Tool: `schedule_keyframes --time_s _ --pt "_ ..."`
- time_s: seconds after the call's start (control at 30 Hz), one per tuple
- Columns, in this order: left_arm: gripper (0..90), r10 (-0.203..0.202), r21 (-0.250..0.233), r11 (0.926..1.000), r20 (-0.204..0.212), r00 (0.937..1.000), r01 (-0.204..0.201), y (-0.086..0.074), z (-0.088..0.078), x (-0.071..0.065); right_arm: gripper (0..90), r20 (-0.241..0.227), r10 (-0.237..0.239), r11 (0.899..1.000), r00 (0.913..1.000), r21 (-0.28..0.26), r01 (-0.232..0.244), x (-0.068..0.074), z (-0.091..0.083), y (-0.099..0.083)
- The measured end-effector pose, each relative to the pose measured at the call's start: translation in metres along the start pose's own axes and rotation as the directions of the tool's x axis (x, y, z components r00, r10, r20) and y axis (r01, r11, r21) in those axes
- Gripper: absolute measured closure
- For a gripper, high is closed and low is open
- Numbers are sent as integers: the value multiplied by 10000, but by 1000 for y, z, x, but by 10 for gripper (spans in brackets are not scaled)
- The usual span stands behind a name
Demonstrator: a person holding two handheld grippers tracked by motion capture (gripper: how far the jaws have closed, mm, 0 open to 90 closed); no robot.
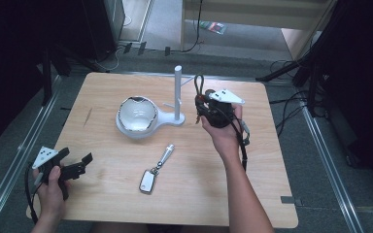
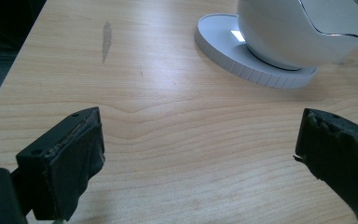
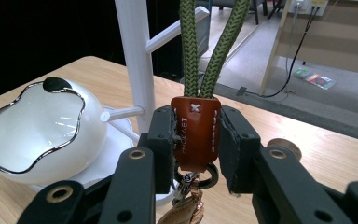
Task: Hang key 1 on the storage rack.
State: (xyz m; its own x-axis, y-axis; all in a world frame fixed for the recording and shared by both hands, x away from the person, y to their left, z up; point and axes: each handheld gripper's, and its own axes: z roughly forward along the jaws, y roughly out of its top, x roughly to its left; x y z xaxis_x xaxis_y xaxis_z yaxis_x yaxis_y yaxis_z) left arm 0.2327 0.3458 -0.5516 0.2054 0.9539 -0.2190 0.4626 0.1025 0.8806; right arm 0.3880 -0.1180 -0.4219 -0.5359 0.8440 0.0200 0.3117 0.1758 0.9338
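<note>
We clamp the right gripper [image 3: 196, 140] on the keychain's brown leather tab [image 3: 195, 133], its green cord loop [image 3: 209, 46] upright beside the white hook stand [image 1: 178, 94] for hanging, while the left gripper [image 2: 200, 158] rests released.

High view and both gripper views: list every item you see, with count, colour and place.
Table: one, light wood, centre.
Bowl: one, white with silver rim, on the stand's round base.
Stand: one, white post with pegs, behind table centre.
Car key: one, silver, near front edge.
Keychain: one, brown leather tab with green cord loop, clamped upright beside the post.
Left gripper: one, black, open, front left.
Right gripper: one, black, shut on the tab.
</note>
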Motion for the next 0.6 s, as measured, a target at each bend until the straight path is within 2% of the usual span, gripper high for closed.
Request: schedule_keyframes --time_s 0.4,0.6 --pt "17 -20 -42 10000 1 10000 20 0 0 0 693 -627 299 9992 9976 302 -280 -4 13 7" --pt "17 -24 -57 10000 -4 10000 24 0 0 0 693 -973 771 9960 9923 537 -721 -10 19 7"
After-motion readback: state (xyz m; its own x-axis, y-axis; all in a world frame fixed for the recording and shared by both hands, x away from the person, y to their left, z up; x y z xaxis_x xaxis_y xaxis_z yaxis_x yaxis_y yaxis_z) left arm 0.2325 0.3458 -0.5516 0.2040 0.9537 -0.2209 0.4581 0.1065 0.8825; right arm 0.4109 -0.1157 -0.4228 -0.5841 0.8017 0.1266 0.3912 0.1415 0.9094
